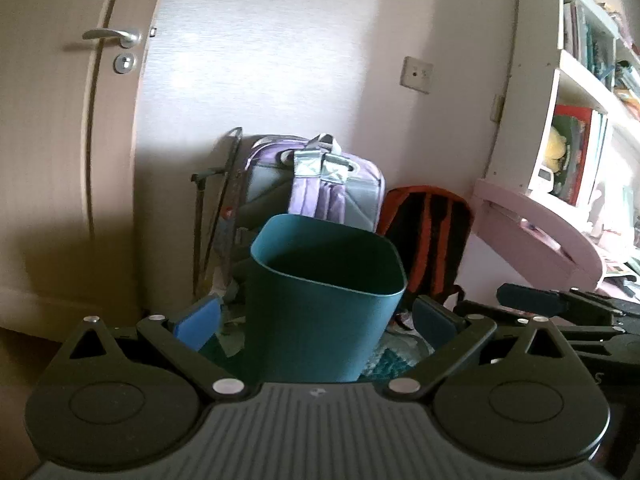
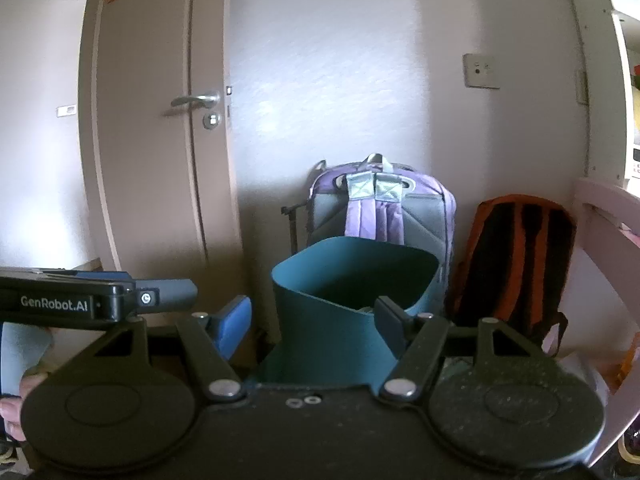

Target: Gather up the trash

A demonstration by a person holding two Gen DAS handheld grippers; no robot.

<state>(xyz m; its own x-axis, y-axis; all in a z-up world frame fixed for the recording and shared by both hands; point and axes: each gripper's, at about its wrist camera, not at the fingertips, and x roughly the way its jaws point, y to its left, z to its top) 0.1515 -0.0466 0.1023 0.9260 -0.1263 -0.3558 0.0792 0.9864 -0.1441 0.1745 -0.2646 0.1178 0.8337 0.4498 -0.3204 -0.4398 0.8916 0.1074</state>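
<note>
Item 1, teal bin (image 1: 320,308): open-topped plastic waste bin with rounded-square rim, tilted in both wrist views, standing in front of the bags by the wall. In the right wrist view something pale lies low inside it, too dim to identify.

Item 2, left gripper (image 1: 316,320): jaws spread wide, blue pads to either side of the bin's body; neither pad can be seen pressing the bin wall, and it has hold of nothing visible.

Item 3, right gripper (image 2: 316,320): jaws likewise wide apart. Its right finger (image 2: 390,322) overlaps the bin's rim and seems to reach inside the mouth, the left pad stands clear of the bin's outer wall; contact cannot be confirmed. Nothing is clamped between them.

Item 4, purple backpack (image 2: 380,208): lilac and grey, upright against the wall directly behind the bin.

Item 5, orange backpack (image 2: 520,256): orange and black, beside the purple one, on its right.

Item 6, door (image 2: 160,120): pale, closed, with a metal lever handle (image 2: 196,100), left of the bags.

Item 7, bookshelf (image 1: 580,80): white unit at far right, holding books and small objects.

Item 8, wall socket (image 1: 416,74): beige plate above the backpacks
</note>
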